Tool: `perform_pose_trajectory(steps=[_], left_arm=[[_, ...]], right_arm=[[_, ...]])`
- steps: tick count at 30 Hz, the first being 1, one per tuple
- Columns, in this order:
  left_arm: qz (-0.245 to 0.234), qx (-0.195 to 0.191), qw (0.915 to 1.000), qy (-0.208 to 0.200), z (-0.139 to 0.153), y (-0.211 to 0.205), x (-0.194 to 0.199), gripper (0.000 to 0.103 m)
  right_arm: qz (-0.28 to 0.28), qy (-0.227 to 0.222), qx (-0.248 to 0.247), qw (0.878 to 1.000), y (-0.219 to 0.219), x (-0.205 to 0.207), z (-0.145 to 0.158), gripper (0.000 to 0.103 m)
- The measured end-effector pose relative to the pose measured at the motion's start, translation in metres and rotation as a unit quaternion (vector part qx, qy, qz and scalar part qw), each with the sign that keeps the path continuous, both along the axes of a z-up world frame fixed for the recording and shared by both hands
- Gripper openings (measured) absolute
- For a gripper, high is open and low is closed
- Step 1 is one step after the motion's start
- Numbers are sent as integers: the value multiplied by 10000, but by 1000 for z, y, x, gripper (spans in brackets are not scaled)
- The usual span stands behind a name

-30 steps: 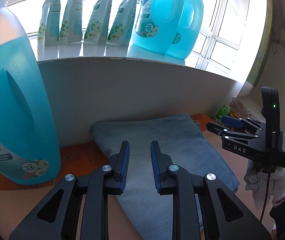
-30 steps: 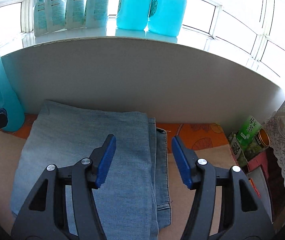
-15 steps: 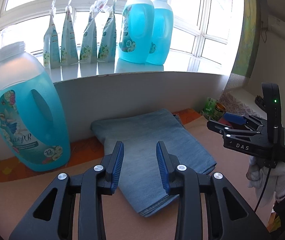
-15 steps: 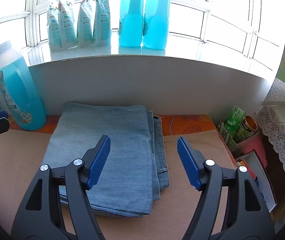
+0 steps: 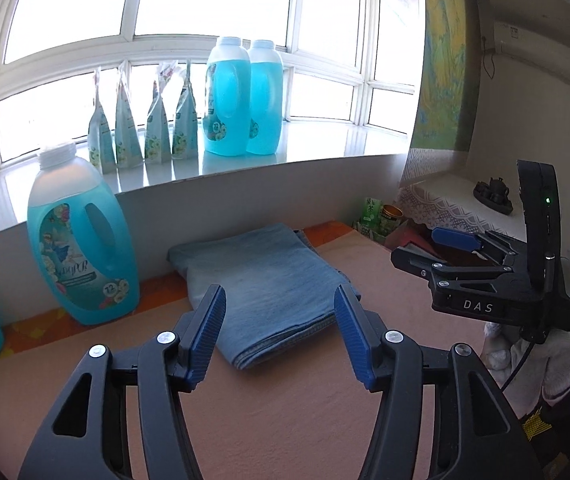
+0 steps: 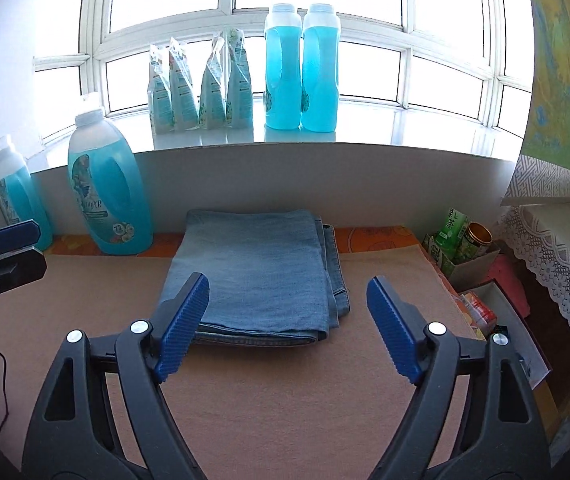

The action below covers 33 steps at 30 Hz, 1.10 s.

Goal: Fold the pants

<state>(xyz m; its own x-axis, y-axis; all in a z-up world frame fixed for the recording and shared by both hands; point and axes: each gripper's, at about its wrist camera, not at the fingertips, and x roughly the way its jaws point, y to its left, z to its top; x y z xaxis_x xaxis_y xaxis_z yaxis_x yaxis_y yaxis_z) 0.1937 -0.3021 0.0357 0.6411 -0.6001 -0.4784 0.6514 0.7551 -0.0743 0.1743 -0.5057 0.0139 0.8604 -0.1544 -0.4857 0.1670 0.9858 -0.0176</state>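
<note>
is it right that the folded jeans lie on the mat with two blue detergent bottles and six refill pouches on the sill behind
Not quite: the right wrist view shows four refill pouches on the sill, not six. The rest holds: the folded jeans lie on the mat, and two blue detergent bottles stand on the sill behind.

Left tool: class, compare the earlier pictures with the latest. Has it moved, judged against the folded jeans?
Yes. The left tool has drawn back from the folded jeans, which now lie wholly ahead of its tips; its jaws are opening with nothing between them.
</note>
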Motion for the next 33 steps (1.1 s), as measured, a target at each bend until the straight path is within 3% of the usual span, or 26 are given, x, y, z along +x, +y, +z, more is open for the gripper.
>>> perform_pose_trajectory(steps=[6,9,12,15,22,26,33], left_arm=[[-104,-14,9996,-272,14,19,-50,69],[-73,38,9993,-374,14,30,-75,79],[-2,106,9985,-529,11,40,-99,81],[-61,123,9990,-414,7,48,-119,84],[187,244,9973,-668,-2,57,-154,86],[264,168,9976,-624,-5,63,-162,93],[425,194,9975,-538,-11,64,-165,94]], right_arm=[[9,-245,233,9994,22,-58,16,85],[11,-391,269,9989,37,-88,17,101],[-33,-572,221,9981,53,-118,14,103],[-25,-603,222,9979,66,-138,8,103],[-156,-542,-78,9984,85,-164,-7,103],[-191,-484,60,9986,84,-173,-14,103],[-310,-463,191,9983,76,-184,-21,103]])
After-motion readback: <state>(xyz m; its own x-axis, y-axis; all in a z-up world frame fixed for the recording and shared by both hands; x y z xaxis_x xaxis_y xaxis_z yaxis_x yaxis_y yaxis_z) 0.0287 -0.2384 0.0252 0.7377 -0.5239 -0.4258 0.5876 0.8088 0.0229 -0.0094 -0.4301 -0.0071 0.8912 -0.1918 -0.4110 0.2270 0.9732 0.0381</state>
